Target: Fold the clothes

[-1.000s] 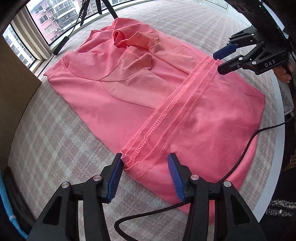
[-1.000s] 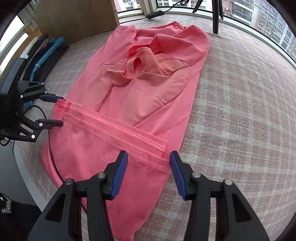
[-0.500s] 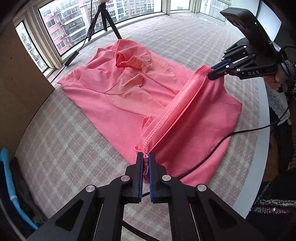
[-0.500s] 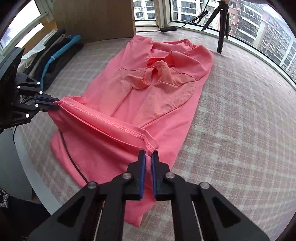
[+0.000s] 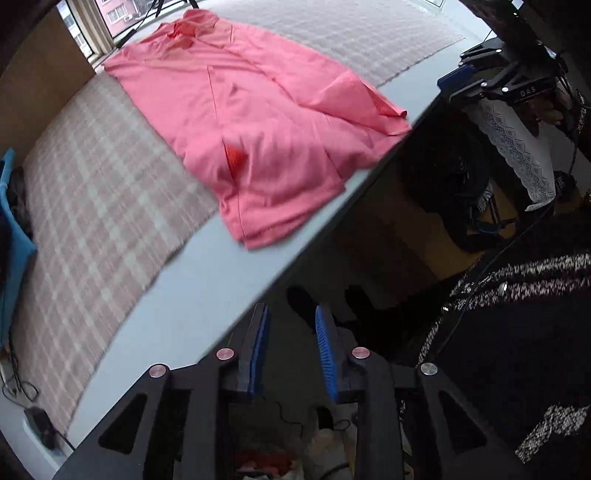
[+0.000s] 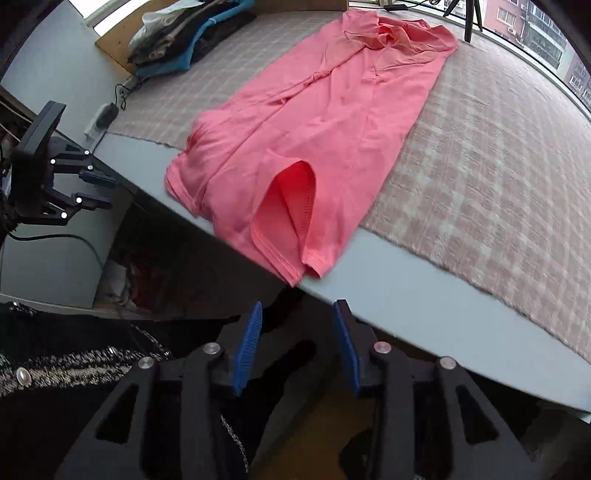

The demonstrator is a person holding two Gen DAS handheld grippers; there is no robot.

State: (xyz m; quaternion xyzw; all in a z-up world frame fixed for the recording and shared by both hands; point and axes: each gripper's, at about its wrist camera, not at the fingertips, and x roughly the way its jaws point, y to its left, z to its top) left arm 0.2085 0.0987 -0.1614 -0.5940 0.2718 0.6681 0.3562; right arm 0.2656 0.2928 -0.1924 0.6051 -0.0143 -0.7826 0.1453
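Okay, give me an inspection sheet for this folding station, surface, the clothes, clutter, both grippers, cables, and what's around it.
Surface: grey table with a checked cloth over most of it.
Job's things: pink shirt lying lengthwise, its hem at the table's near edge.
Clutter: stack of folded clothes at the far corner.
Grippers: left gripper and right gripper both off the table edge, jaws opening, nothing between them.
Cables: black cable and adapter on the table edge near the stack.
Surroundings: windows with buildings outside, a tripod leg, the person's dark speckled sleeve.
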